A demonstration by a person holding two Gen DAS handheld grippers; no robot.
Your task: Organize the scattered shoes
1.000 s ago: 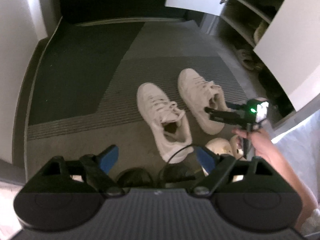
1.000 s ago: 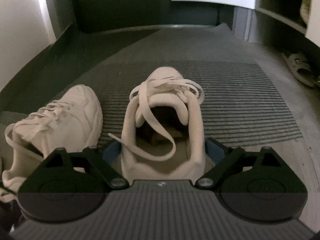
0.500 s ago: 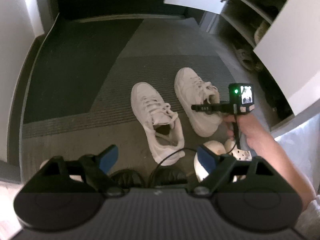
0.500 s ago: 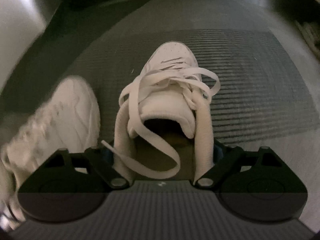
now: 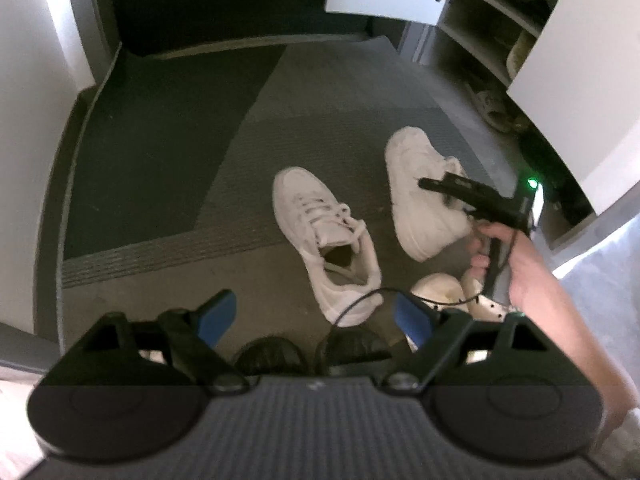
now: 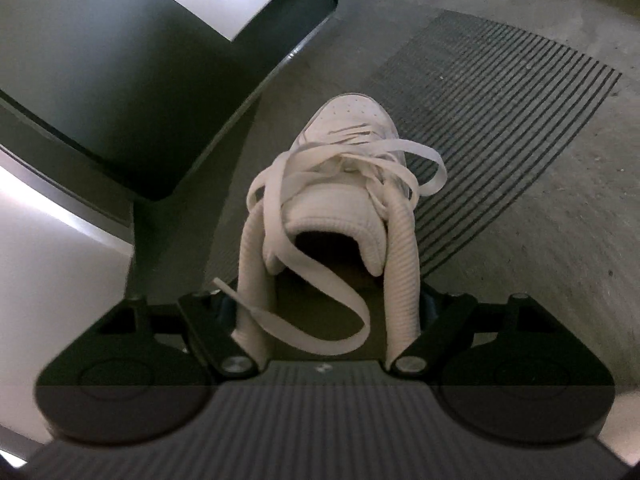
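Observation:
My right gripper [image 6: 326, 308] is shut on the heel end of a white sneaker [image 6: 348, 152] and holds it off the floor, toe pointing away and tilted. In the left wrist view the same sneaker [image 5: 416, 192] hangs from the right gripper [image 5: 452, 188] near the shoe cabinet. A second white sneaker [image 5: 324, 236] lies on the floor mat, toe away from me. My left gripper [image 5: 314, 314] is open and empty, hovering above the floor just short of that sneaker.
An open white shoe cabinet [image 5: 500, 28] with shelves stands at the right, a sandal [image 5: 492, 108] on the floor by it. White clogs [image 5: 452, 292] and dark shoes [image 5: 312, 354] lie close to me. A ribbed mat [image 6: 500, 92] covers the floor.
My right gripper has closed on the right-hand sneaker, lifted it off the mat and swung it to the right with a tilt. The left gripper stays open.

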